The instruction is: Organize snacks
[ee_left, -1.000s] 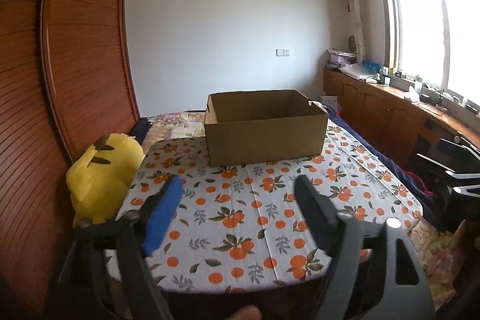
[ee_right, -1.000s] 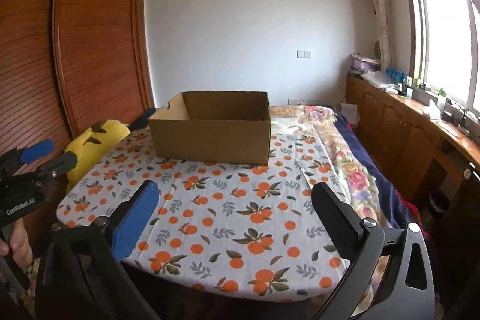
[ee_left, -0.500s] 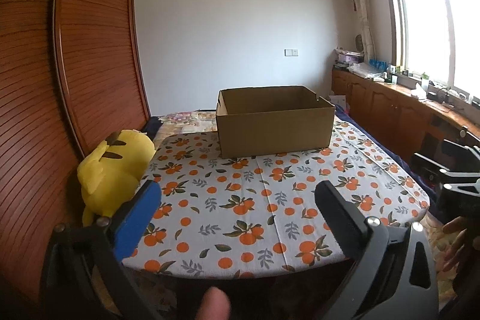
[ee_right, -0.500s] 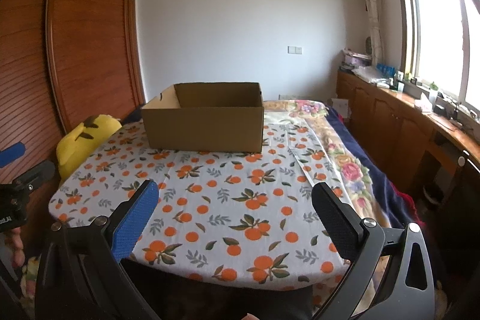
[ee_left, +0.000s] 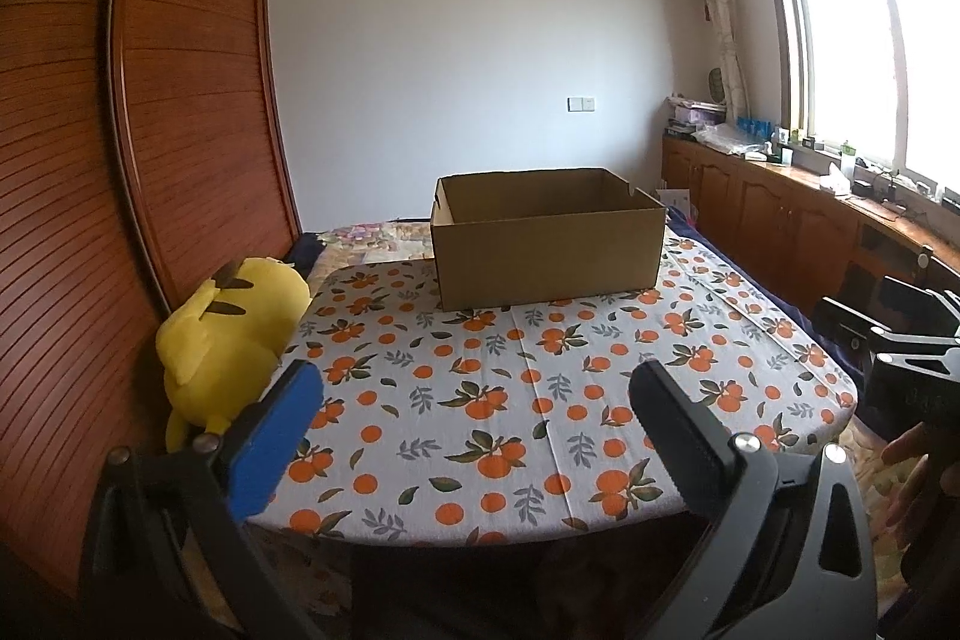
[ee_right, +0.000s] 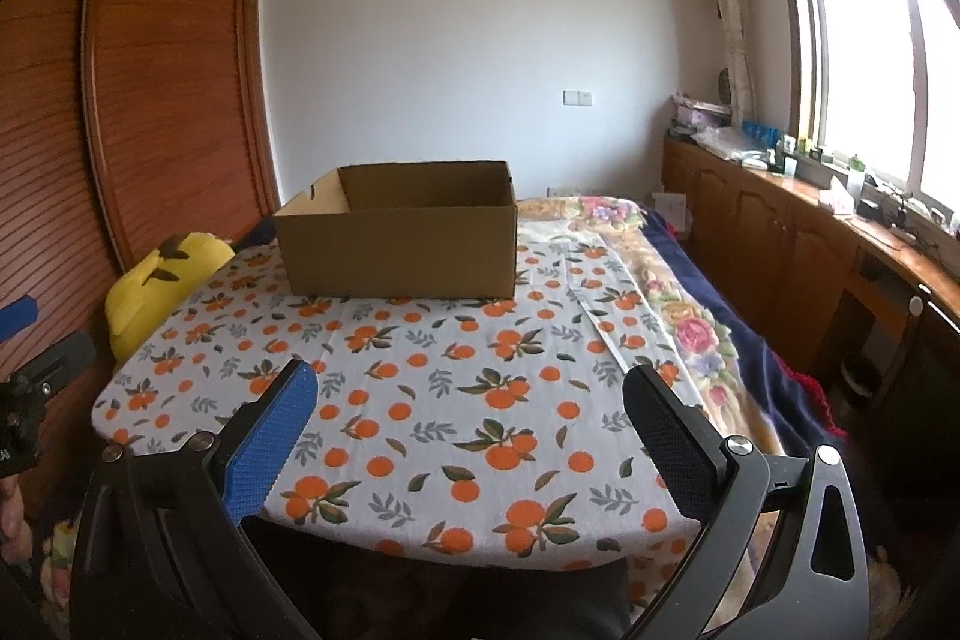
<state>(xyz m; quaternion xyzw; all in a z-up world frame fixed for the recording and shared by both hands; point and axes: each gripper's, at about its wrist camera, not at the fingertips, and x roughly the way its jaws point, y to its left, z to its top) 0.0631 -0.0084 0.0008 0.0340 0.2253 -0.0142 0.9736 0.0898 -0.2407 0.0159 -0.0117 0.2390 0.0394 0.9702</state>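
Observation:
An open brown cardboard box [ee_left: 549, 244] [ee_right: 399, 238] stands at the far side of a table under an orange-print cloth [ee_left: 498, 400] [ee_right: 432, 388]. No snacks show in either view. My left gripper [ee_left: 474, 388] hangs over the table's near edge, jaws wide open with nothing between them. My right gripper [ee_right: 468, 388] is likewise open and empty above the near edge. The right gripper [ee_left: 900, 358] shows at the right edge of the left wrist view, with a hand [ee_left: 906, 454] below it. The left gripper's blue pad [ee_right: 15, 316] shows at the left edge of the right wrist view.
A yellow plush toy [ee_left: 228, 340] [ee_right: 162, 280] sits against the table's left side, by a wooden wardrobe [ee_left: 120, 190]. A bed with a floral cover [ee_right: 678, 304] lies to the right. Wooden cabinets [ee_left: 780, 220] run under the window.
The left gripper's jaws have spread wider, and its view has drawn back and lower from the table. The right gripper has barely moved; its jaws stay wide.

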